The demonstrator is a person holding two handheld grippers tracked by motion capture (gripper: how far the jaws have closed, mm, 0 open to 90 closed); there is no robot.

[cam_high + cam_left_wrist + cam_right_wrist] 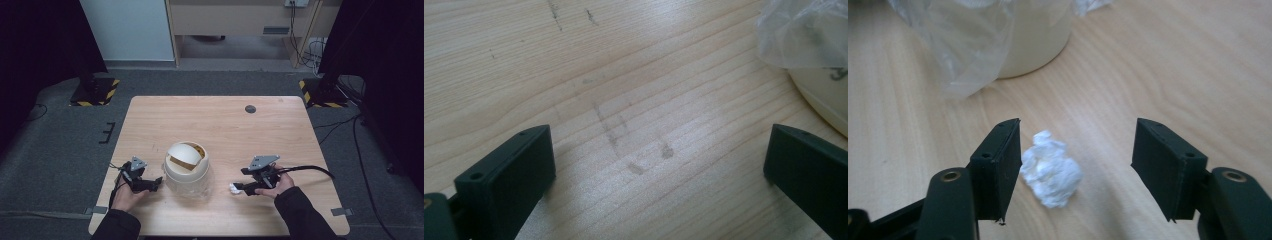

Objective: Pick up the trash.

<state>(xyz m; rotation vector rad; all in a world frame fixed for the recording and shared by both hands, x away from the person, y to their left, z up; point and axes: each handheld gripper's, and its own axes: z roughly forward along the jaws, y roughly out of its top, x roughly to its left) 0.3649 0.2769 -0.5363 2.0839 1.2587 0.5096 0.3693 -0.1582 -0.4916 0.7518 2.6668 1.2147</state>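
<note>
Tissue wad, lower centre, looks light and squashy; right claw straddles it unclenched, ready to pinch its middle

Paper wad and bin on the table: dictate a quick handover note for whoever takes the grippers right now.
Right gripper: open, jaws either side of the crumpled white paper wad, pads not pressing on it.
Left gripper: open, nothing between its jaws, beside the bin.
Small cream swing-lid bin with a clear plastic liner stands mid-table, between the two grippers.
Done: right gripper lined up over the wad.
Left, probably: close on the wad, lift it, drop it through the bin's lid.
</note>
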